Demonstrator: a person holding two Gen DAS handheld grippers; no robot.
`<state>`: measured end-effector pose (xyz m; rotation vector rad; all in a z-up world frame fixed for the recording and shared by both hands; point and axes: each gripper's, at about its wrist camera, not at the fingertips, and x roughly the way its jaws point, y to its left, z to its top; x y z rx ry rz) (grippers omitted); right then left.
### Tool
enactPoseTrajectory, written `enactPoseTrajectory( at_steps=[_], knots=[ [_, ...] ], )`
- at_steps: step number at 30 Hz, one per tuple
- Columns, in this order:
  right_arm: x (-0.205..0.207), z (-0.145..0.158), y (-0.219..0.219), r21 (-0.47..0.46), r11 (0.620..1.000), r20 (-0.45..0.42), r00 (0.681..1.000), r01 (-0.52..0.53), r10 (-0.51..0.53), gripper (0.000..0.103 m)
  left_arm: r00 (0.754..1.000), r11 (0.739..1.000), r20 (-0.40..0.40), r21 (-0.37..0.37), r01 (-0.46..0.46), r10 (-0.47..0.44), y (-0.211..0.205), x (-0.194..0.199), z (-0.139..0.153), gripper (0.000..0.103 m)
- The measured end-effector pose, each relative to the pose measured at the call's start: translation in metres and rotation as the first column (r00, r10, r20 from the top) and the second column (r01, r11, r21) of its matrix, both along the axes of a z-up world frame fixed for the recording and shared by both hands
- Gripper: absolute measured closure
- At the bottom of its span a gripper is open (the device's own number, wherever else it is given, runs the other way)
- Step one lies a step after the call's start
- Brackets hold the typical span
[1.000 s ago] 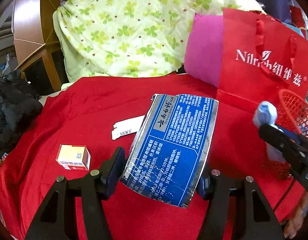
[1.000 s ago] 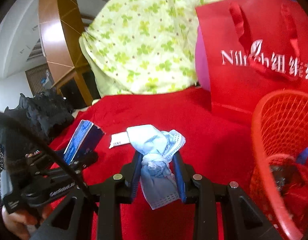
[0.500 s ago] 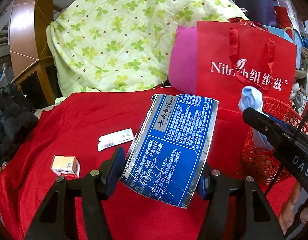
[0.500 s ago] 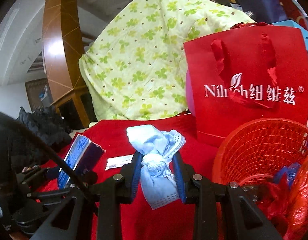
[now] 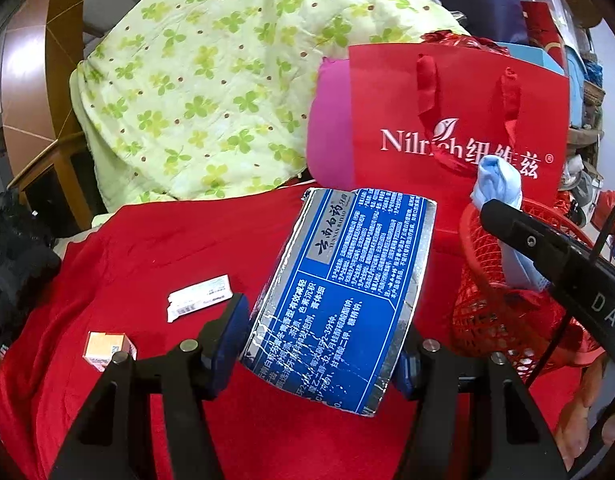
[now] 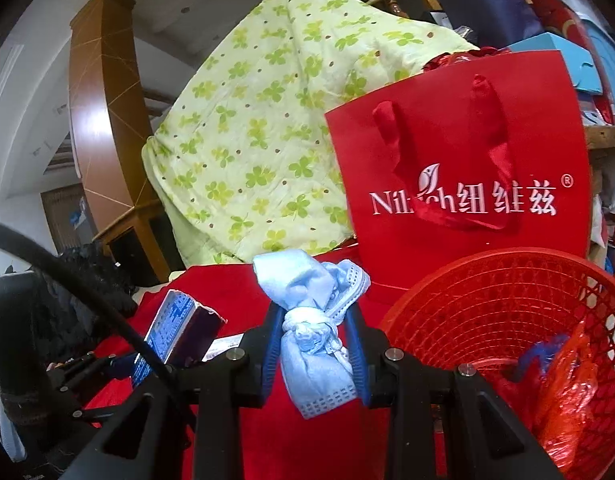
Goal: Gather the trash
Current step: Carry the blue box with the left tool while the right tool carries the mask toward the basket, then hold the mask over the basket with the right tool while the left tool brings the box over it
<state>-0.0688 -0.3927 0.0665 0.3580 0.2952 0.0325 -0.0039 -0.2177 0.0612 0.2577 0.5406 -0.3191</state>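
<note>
My left gripper (image 5: 323,340) is shut on a blue and silver toothpaste box (image 5: 343,288) and holds it above the red cloth (image 5: 155,248). My right gripper (image 6: 313,344) is shut on a knotted light blue face mask (image 6: 311,316), held up just left of the red mesh basket (image 6: 487,304). In the left wrist view the mask (image 5: 499,184) and right gripper sit over the near rim of the basket (image 5: 503,312). The box also shows in the right wrist view (image 6: 175,332). The basket holds red plastic and blue scraps (image 6: 563,372).
A small orange box (image 5: 107,350) and a white paper label (image 5: 199,298) lie on the red cloth at left. A red paper bag (image 5: 459,128), a pink pillow (image 5: 331,128) and a green clover quilt (image 5: 211,80) stand behind. Dark clothing (image 5: 15,248) lies far left.
Both grippers have risen and moved right toward the basket, each keeping its hold. The mask now sits by the basket's rim, and the basket's inside has come into view.
</note>
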Motion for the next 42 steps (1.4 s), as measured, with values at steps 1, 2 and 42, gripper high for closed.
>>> enactPoseTrajectory(
  at_steps=[1, 2, 42],
  knots=[
    [-0.001, 0.000, -0.003, 0.003, 1.000, 0.003, 1.000, 0.006, -0.006, 0.070, 1.000, 1.000, 0.004, 0.003, 0.004, -0.004, -0.003, -0.001, 0.001, 0.039],
    [-0.001, 0.001, -0.005, 0.007, 1.000, 0.004, 1.000, 0.009, -0.009, 0.070, 1.000, 1.000, 0.006, 0.005, 0.006, -0.006, -0.005, -0.001, 0.001, 0.039],
    [-0.025, -0.010, -0.112, 0.285, 0.946, -0.030, 0.988, 0.156, -0.154, 0.070, 0.981, 0.991, -0.143, -0.059, 0.120, -0.128, -0.019, 0.009, -0.017, 0.038]
  ],
)
